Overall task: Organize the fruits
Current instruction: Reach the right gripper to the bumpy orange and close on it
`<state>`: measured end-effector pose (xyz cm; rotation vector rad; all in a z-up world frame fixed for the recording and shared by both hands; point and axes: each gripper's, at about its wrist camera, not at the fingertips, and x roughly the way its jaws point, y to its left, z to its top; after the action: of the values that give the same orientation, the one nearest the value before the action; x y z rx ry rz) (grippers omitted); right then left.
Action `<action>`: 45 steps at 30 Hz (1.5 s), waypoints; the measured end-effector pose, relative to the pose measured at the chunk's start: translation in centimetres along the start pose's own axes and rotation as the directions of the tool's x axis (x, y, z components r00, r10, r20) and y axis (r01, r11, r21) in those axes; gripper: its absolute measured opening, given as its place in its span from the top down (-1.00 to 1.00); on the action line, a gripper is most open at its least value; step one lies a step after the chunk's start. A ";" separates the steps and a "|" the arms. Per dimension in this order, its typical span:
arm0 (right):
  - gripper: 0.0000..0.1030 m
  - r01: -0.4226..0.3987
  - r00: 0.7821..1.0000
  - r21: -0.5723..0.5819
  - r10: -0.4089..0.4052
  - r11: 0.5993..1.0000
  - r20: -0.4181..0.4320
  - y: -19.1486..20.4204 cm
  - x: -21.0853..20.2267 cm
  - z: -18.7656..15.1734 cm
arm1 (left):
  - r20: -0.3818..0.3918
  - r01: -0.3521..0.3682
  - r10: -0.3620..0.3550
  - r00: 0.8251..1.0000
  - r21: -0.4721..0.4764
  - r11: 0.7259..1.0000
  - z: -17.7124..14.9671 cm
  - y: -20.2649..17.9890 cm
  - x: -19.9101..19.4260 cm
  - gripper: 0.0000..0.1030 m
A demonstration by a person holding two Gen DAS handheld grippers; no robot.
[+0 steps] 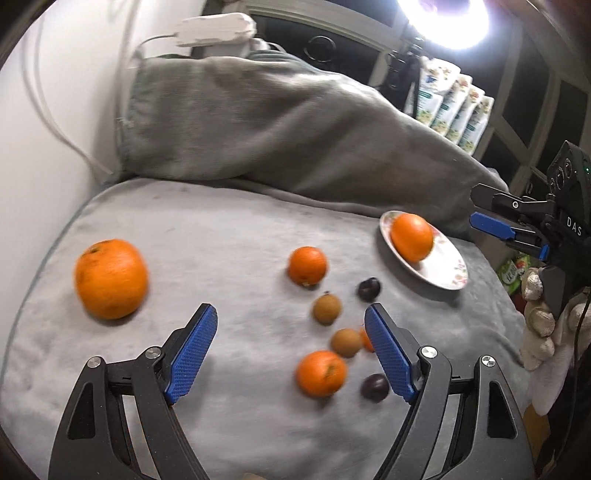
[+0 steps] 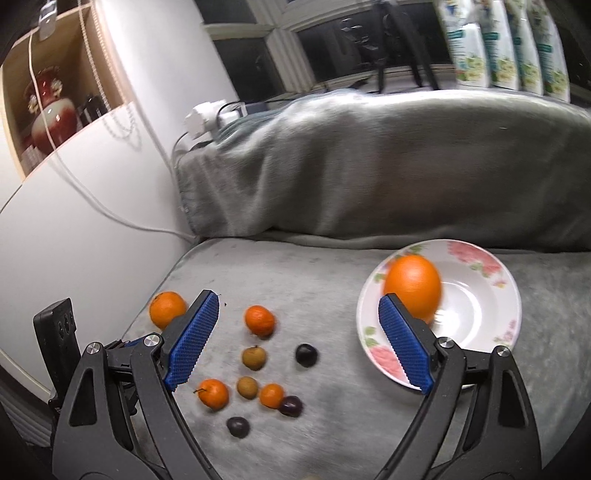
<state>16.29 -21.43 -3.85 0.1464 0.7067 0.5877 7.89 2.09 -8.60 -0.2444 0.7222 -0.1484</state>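
A flowered white plate (image 2: 476,321) lies on the grey blanket (image 2: 332,387) at the right; it also shows in the left wrist view (image 1: 443,266). A large orange (image 2: 413,285) lies in it, blurred. Another large orange (image 1: 110,278) lies on the blanket at the left, and shows in the right wrist view (image 2: 167,308). Several small tangerines (image 1: 307,266), brown longans (image 1: 327,309) and dark plums (image 1: 369,289) lie loose in the middle. My left gripper (image 1: 291,350) is open and empty above the small fruit. My right gripper (image 2: 299,343) is open and empty, close to the plate's near rim.
A grey blanket-covered cushion (image 2: 388,166) rises behind the fruit. A white wall with a cable (image 2: 92,206) stands at the left. Bottles (image 2: 506,44) line the window sill at the back. A bright lamp (image 1: 443,18) shines at the top.
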 end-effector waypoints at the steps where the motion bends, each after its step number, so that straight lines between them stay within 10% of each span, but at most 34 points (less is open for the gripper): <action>1: -0.76 -0.006 1.000 -0.008 0.006 1.000 -0.008 0.3 0.4 0.0 | -0.002 -0.002 0.002 1.000 -0.010 1.000 0.0 0.4 -0.1 -0.60; 15: -0.76 -0.152 0.969 -0.091 0.131 0.984 -0.208 7.6 7.9 0.5 | 0.017 -0.061 0.064 0.998 -0.148 0.987 -0.5 6.9 -1.4 -0.60; 45: -0.59 -0.332 0.810 0.062 0.318 0.941 -0.494 16.8 22.8 -0.7 | -0.004 0.005 -0.006 1.000 -0.324 0.946 -0.3 15.4 0.8 -0.36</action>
<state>21.99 5.08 -12.04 0.0890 1.1913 0.9853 9.07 16.65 -13.50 -0.5613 0.7495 -0.0338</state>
